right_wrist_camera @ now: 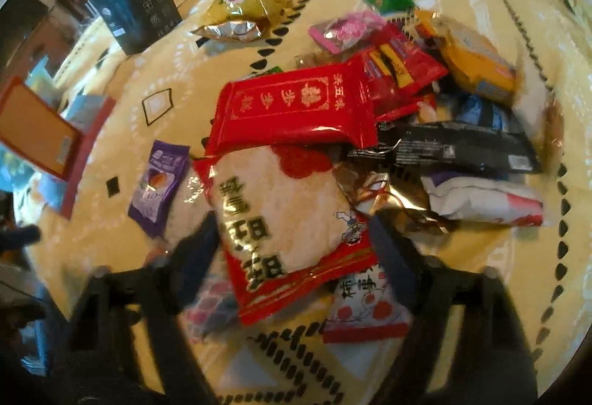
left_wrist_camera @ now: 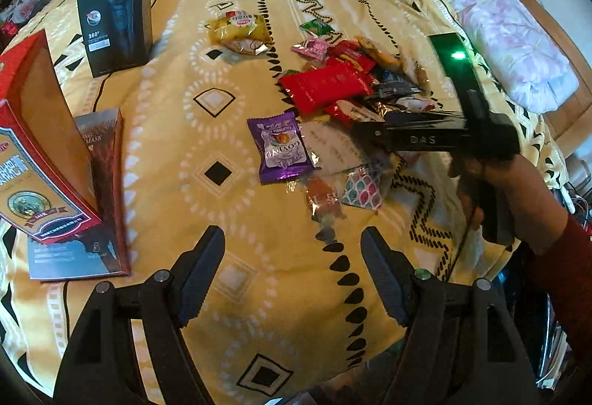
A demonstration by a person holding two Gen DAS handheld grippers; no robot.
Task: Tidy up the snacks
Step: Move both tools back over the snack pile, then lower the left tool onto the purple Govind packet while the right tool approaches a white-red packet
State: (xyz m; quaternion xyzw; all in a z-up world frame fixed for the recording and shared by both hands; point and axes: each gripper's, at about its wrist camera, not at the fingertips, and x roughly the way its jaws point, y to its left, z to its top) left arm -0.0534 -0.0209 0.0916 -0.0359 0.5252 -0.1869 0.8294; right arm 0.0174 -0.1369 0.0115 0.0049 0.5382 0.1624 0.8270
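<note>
From the left wrist, our left gripper (left_wrist_camera: 292, 253) hangs spread and empty over the near bedspread (left_wrist_camera: 222, 101), while the snack pile (left_wrist_camera: 344, 90) lies far right under the right gripper (left_wrist_camera: 366, 134).

From the right wrist, our right gripper (right_wrist_camera: 296, 238) straddles a red-and-white packet (right_wrist_camera: 285, 220); whether it pinches, we cannot tell. We judge a pick under way; next, lift toward the boxes (right_wrist_camera: 37, 131) at left.
</note>
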